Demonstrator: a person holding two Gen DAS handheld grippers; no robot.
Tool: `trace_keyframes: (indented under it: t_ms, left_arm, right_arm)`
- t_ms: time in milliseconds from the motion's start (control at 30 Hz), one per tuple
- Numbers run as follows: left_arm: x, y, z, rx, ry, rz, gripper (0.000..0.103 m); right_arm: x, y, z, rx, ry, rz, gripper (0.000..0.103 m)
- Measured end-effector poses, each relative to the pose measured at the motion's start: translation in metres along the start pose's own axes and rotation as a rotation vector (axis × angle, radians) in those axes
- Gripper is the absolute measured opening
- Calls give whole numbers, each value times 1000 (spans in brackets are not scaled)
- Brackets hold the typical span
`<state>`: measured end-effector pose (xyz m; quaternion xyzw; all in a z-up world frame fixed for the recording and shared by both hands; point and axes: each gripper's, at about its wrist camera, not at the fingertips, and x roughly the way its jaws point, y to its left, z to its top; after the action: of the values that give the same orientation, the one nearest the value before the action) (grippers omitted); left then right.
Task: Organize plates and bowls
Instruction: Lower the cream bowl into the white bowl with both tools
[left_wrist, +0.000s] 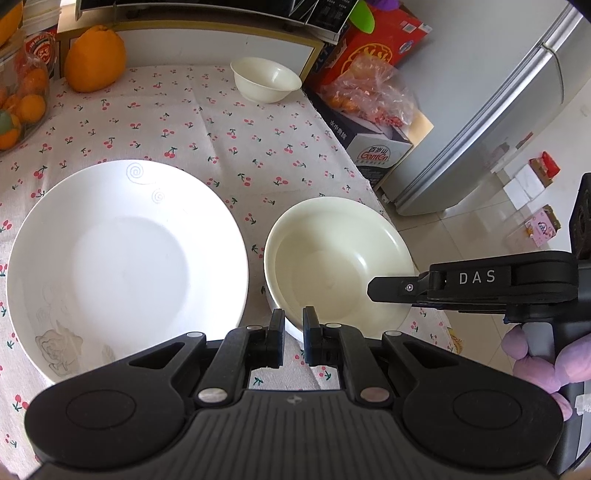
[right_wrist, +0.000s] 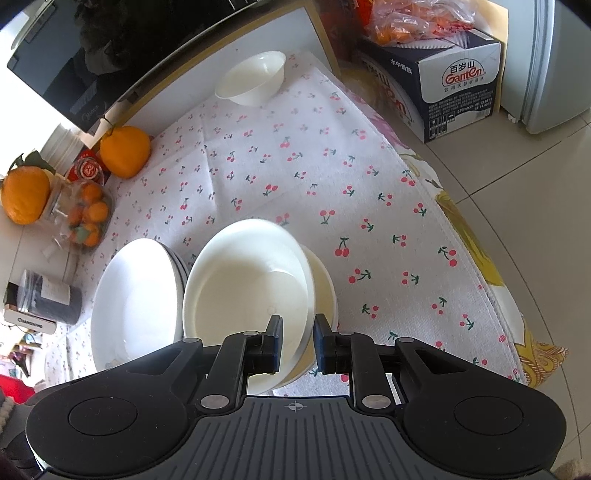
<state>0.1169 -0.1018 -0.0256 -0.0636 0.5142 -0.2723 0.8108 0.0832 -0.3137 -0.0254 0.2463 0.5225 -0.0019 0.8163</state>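
Where the cherry-print cloth runs toward its right-hand edge, the shallow bowl (left_wrist: 332, 258) sits just beside the large white plate (left_wrist: 125, 266), the two close but apart. From the right wrist view a second dish (right_wrist: 325, 291) shows under the shallow bowl, cream-coloured and peeping out along its right side, and dark-lined rims show beneath the large plate's far edge. A small bowl (left_wrist: 266, 79) stands upright and alone at the far end of the surface (left_wrist: 184, 122), well apart from the others.

The left hand-held gripper (left_wrist: 293, 332) is at the shallow bowl's near rim with its jaws drawn almost together; a sliver of white crockery shows in the slit between them, and which of the stacked dishes it belongs to I cannot tell. The right hand-held gripper (right_wrist: 298, 339) comes in from the right side with its jaws narrow and astride the rim of the shallow bowl; whether its pads press on that rim I cannot tell. A hand in a lilac glove (left_wrist: 535, 354) wraps its handle.

Farther out, a big orange fruit (left_wrist: 95, 59) rests at the far left corner of the cloth. Off the right edge stands a water carton (left_wrist: 373, 147) with a plastic bag on top, and past it a silver fridge (left_wrist: 498, 110) on the tiled floor.
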Motion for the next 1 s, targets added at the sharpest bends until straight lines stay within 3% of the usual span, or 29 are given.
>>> trace_keyframes:
  t_ms: [733,1000]
  left_arm:
    - [1,-1,-2,0,1,-6,9]
    - [2,-1,-2,0,0,-6,9]
  right_arm:
    - [-9,-5,6,26,-19,26,20]
    - [-13,-7,8,36,-34,30,25]
